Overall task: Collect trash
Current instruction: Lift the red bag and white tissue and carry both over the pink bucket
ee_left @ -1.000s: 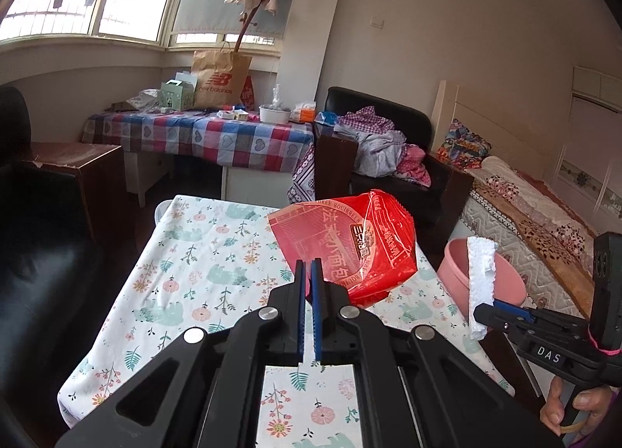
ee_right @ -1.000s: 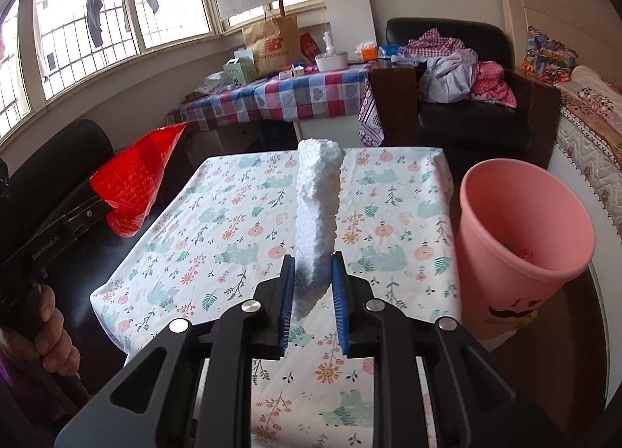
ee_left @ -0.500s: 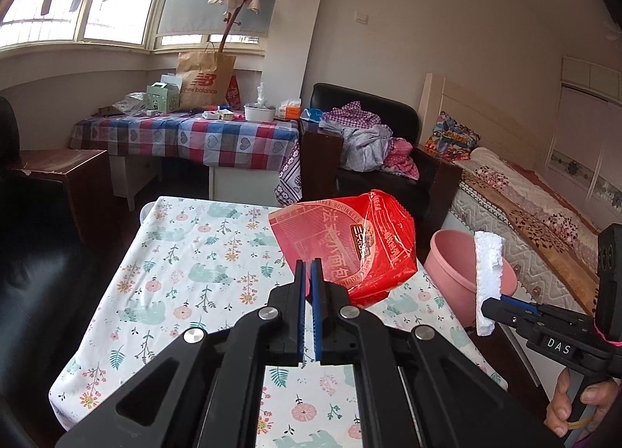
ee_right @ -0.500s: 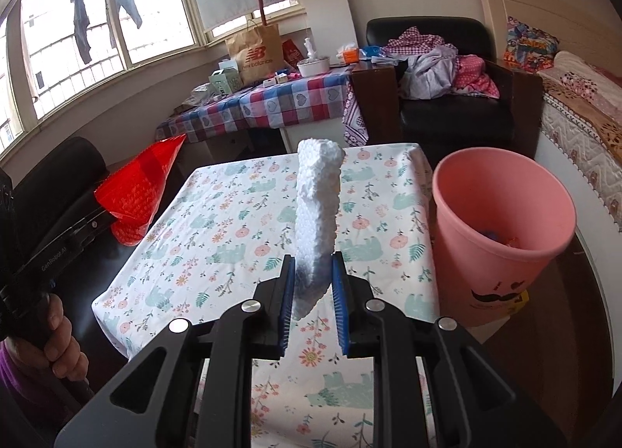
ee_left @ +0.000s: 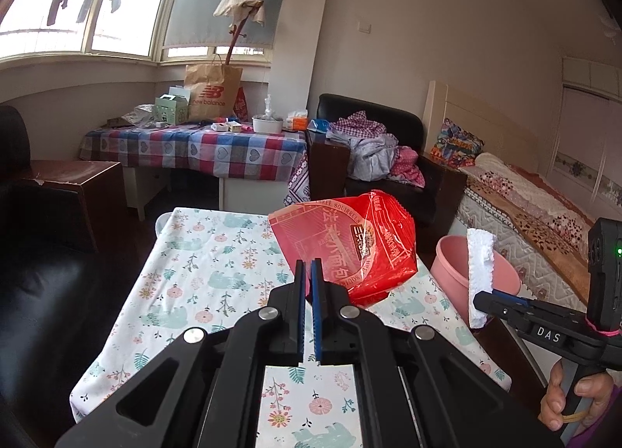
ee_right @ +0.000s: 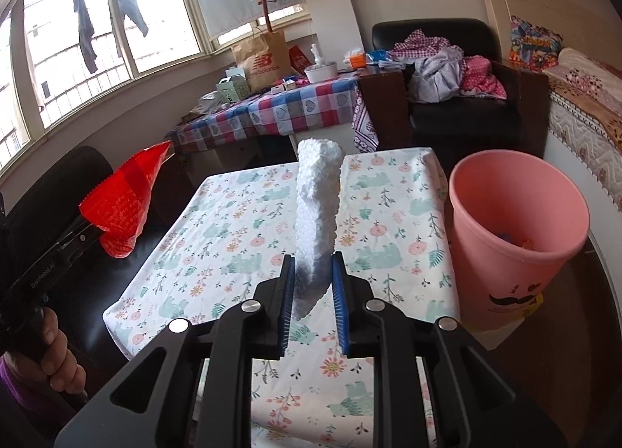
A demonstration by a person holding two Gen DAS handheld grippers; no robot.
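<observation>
Nearby, pink bin (ee_right: 513, 238) beside floral table (ee_right: 388, 215), black sofa (ee_right: 46, 191) opposite

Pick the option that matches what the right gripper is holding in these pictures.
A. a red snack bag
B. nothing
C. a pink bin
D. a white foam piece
D: the right gripper is closed on the white foam piece, which sticks up between its pads, while the red snack bag is pinched in the left gripper.

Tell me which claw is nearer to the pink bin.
Right. The right claw, holding white foam, is just beside the pink bin. The left claw, gripping the red bag, is across the table.
</observation>
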